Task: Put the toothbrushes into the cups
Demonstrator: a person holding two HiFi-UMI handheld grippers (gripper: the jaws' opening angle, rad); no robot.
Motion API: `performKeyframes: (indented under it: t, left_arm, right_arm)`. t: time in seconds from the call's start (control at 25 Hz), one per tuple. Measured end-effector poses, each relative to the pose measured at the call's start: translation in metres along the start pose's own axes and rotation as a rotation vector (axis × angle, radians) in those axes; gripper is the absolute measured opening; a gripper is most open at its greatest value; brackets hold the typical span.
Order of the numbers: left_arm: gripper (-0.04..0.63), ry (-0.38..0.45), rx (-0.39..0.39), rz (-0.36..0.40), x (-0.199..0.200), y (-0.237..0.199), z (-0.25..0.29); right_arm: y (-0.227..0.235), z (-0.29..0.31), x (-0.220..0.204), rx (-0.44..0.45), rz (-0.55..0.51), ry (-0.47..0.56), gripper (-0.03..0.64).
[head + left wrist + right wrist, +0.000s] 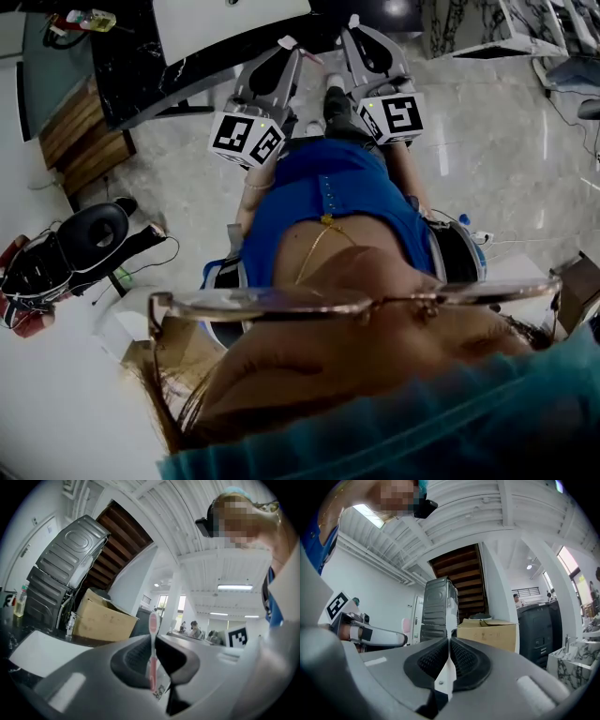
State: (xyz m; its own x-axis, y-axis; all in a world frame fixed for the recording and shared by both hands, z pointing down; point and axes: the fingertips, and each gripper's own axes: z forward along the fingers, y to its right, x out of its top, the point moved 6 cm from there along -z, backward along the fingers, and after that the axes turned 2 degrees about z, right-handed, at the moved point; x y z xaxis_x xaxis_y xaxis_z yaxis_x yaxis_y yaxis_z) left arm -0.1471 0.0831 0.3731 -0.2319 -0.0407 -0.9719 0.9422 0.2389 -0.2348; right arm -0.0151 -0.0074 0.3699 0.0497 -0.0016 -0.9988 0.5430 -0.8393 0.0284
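My left gripper (289, 47) is held out level in front of the person's body, shut on a pink toothbrush (153, 634) that stands upright between the jaws with its head above them. To its right, my right gripper (352, 26) is shut on a white toothbrush (449, 620), which shows as a thin white strip pinched between the black pads (464, 660). Both grippers point toward a dark marble counter (159, 70). No cup shows in any view.
A white board (230, 21) lies on the counter. A cardboard box (101, 619) and a grey ribbed appliance (61, 573) stand ahead under a wooden staircase (459, 573). A black padded seat (94, 234) and cables lie on the floor at left. A dark bin (539, 630) stands to the right.
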Motion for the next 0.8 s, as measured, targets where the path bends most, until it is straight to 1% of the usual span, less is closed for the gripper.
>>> performKeyframes:
  t: [0.24, 0.48, 0.8]
  left_arm:
    - [0.026, 0.001, 0.023, 0.013, 0.015, -0.038, 0.071]
    - [0.028, -0.008, 0.075, 0.002, 0.021, -0.068, 0.131]
    - [0.027, -0.004, 0.142, -0.01, 0.027, -0.099, 0.18]
  right_arm:
    - [0.053, 0.063, 0.006, 0.03, 0.016, 0.02, 0.014]
    - [0.102, 0.118, 0.005, 0.083, 0.027, 0.005, 0.014]
    - [0.16, 0.17, -0.002, 0.1, 0.06, 0.009, 0.014]
